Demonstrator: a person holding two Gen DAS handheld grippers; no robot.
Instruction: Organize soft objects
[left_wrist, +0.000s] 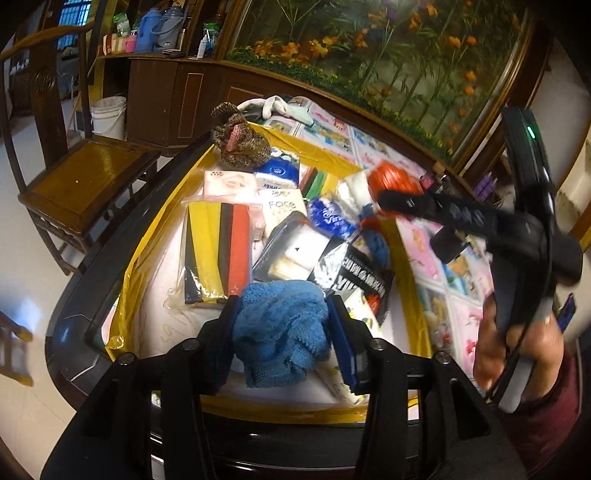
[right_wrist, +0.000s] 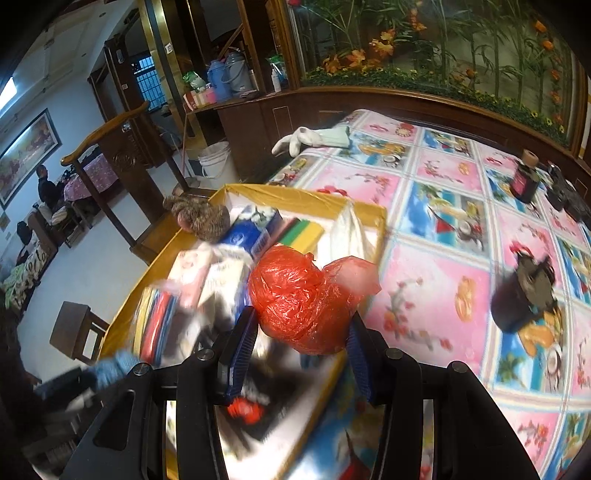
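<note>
Left wrist view looks down into a big box (left_wrist: 125, 291) with shiny yellow tape on its walls. The left gripper (left_wrist: 282, 314) squeezes a fluffy blue cloth (left_wrist: 282, 328) between its two blue pads, low over the near end of the box. The cloth bulges out past the pads. Under and behind it lie many soft packs: a clear bag of yellow, black and red sheets (left_wrist: 218, 247), a pink tissue pack (left_wrist: 231, 184), a white pack that says "Face" (left_wrist: 281, 206), and blue tissue packs (left_wrist: 279, 171). A brown knitted slipper (left_wrist: 240, 142) sits at the far corner of the box. The right gripper (left_wrist: 400, 201) reaches in from the right side, and a red plastic bag (left_wrist: 393, 177) shows right behind its black tip. A hand (left_wrist: 517, 343) holds its handle.

Right wrist view shows the right gripper (right_wrist: 301, 332) pinching that red plastic bag (right_wrist: 299, 299). The bag is a crinkly ball that fills the gap between the pads, and it hangs over the box's right wall. The box (right_wrist: 280, 194) stands on a bench with a bright picture cloth (right_wrist: 443, 221). A white glove (right_wrist: 299, 142) lies at the far edge of the bench. A dark jar (right_wrist: 524, 181) stands well off to the right. The near part of the box looks blurry.
</note>
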